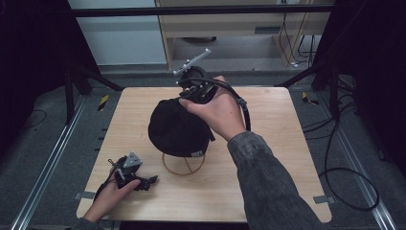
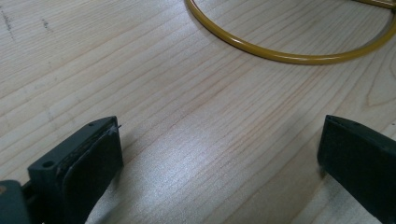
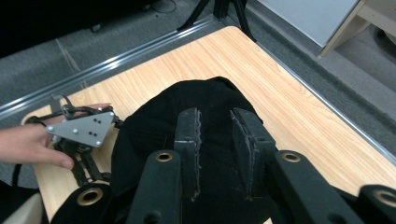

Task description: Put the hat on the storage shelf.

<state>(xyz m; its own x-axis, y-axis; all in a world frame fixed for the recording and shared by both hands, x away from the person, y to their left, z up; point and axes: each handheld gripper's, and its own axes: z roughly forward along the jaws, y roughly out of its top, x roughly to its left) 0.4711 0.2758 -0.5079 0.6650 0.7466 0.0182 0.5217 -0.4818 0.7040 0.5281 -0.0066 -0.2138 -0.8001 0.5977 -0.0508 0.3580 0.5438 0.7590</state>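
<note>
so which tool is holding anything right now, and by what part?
The right tool is pinching the black hat by the fabric at its crown, as it sits on the gold wire stand. The left tool is open over the bare table, holding nothing.

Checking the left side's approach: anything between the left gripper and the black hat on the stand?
Nothing visible. The left gripper rests on the table with jaws open, and bare wood lies between it and the stand's yellow ring base. The black hat sits above on the stand, the right gripper pinching its crown.
</note>
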